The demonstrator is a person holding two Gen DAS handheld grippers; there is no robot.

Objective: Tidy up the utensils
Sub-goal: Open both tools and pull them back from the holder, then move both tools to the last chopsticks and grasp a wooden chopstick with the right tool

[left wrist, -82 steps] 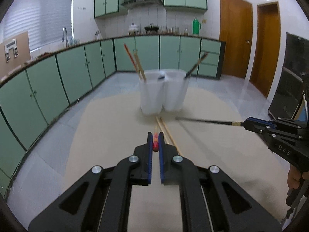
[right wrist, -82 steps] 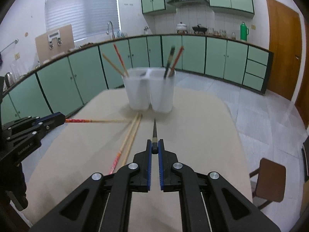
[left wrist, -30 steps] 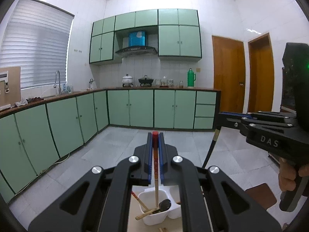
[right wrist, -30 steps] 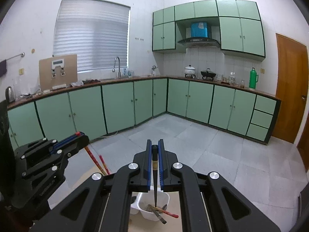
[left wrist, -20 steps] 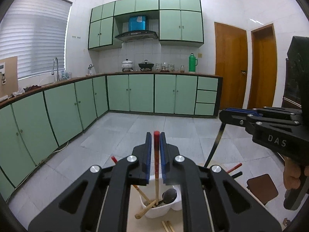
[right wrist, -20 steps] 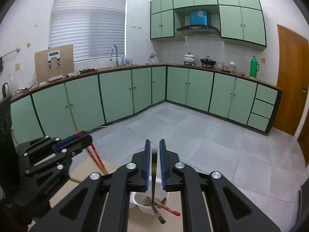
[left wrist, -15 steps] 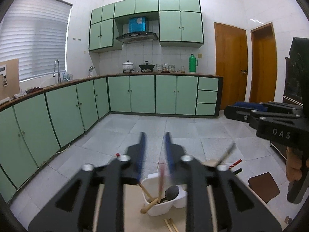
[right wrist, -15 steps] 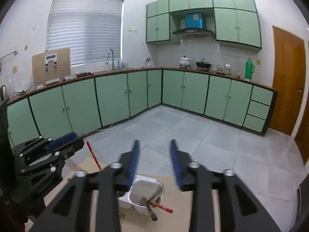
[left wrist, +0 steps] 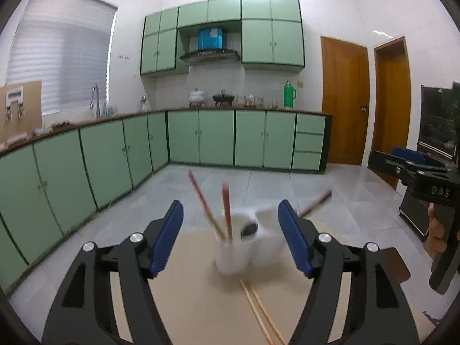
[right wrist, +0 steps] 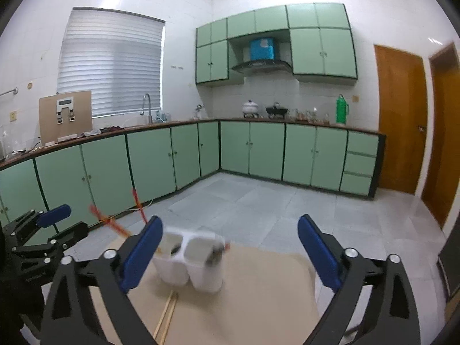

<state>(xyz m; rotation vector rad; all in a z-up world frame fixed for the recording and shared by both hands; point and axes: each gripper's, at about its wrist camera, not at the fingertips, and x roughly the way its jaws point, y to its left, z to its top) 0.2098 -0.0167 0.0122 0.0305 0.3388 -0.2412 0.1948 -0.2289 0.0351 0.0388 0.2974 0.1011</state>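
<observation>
Hovering over the desk [left wrist: 195,302], the left gripper [left wrist: 230,237] has jaws spread apart with nothing between them; they have just been opening. The right gripper [right wrist: 230,251] likewise, jaws wide and empty, just opened. White twin-cup holder [left wrist: 244,251] stands at 12 o'clock, red chopsticks [left wrist: 225,211] leaning inside. Two wooden chopsticks [left wrist: 260,309] lie at 6 o'clock of it.

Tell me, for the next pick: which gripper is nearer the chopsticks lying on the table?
Likely left. The left gripper is centred over the chopsticks; the right gripper sits right of them. Both jaws just opened, empty.
</observation>
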